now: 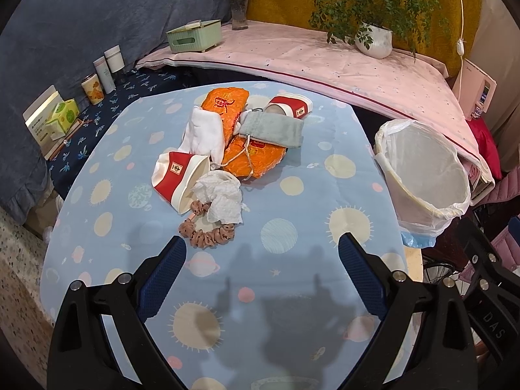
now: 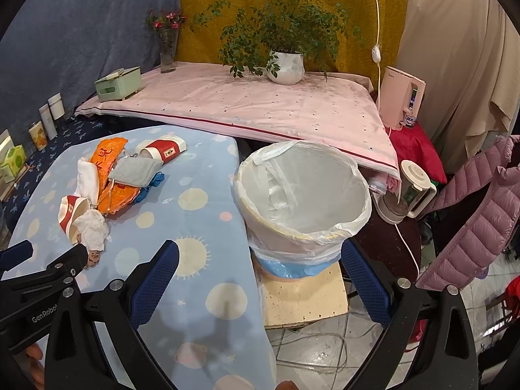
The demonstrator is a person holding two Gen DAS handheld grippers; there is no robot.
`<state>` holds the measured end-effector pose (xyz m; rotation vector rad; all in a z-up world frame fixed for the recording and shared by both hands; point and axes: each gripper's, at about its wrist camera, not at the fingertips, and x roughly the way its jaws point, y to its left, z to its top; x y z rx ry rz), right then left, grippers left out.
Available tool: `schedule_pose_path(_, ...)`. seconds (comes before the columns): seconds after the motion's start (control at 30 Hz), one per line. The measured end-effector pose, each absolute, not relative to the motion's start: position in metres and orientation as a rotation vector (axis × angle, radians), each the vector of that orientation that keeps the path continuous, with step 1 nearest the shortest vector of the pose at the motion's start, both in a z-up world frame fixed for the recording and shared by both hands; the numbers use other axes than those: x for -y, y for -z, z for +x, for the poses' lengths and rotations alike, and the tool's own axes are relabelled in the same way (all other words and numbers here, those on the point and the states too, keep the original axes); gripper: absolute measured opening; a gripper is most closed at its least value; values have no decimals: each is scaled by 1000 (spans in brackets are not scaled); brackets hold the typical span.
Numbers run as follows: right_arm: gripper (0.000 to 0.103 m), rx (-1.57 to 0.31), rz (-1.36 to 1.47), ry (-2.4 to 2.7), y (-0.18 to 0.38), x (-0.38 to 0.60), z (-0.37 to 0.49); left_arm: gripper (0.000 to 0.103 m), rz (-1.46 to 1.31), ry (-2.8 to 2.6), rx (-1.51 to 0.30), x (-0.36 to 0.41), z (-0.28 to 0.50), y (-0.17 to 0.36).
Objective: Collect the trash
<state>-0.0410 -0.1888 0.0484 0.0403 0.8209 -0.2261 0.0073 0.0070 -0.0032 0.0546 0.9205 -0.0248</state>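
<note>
- Left tongs (image 1: 261, 248) spread wide, nothing between the blue pads, hovering over the planet-print tabletop (image 1: 292, 308) just short of the litter pile.
- Right tongs (image 2: 260, 256) likewise gaping and empty, aimed at the trash bin (image 2: 304, 195), which sits directly ahead, beyond the tabletop's edge on a low stand.
- Bin liner apparently bare inside: no trash visible in it from either view, so collecting seems not yet begun.
- Crumpled tissue (image 1: 222, 196) nearest ahead of the left tongs, slightly left of centre, spilling from the mouth of a tipped red-and-white paper cup (image 1: 178, 178).
- Brown spotted scrunchie (image 1: 208, 235) just beyond the left pad's tip, touching the tissue; probably not trash, a judgement only.
- Farther ahead: two orange wrappers (image 1: 253, 159), a white cloth (image 1: 204, 133), a grey drawstring pouch (image 1: 276, 128) lying over the wrappers, and a second paper cup (image 1: 289, 105) on its side at the far end.
- Something blue (image 2: 152, 183) peeking out from under the wrappers in the right view; identity unclear.
- Left to do, by the look of it: everything. Tissue, cups and wrappers all to be lifted and carried rightward to the bin, pouch and scrunchie likely to be sorted out.
</note>
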Motion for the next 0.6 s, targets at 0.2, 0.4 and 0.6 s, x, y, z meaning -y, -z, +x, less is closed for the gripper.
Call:
schedule_pose_path(0.2,96,-821,39,227,-49,189,-41,90,53,23,-920,-6,4,4)
schedule_pose_path(0.4,96,-819,41,231,-48,188,-41,90,56,23,-917,-6,4,4)
schedule_pose_path(0.6,96,-820,41,233,-48,188,-41,90,66,27,-919,-3,2,4)
